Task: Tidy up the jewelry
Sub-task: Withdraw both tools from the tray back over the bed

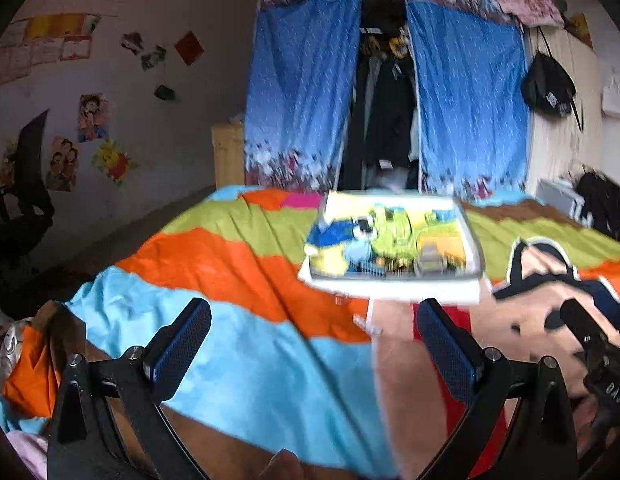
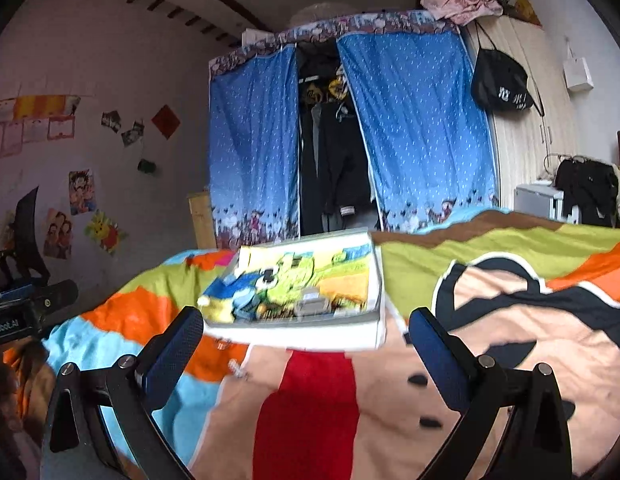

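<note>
Both my tongs, left and right, gape empty. The box sits mid-bed; small jewelry lies near it, probably light, slippery; I'd pinch its middle.

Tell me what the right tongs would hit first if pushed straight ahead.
Probably the white box lying on the striped bedspread; the open right tongs point at its near side, though blur leaves depth unsure.

Orange, green, sky-blue striped bedspread; blue white-flecked curtains.
</note>
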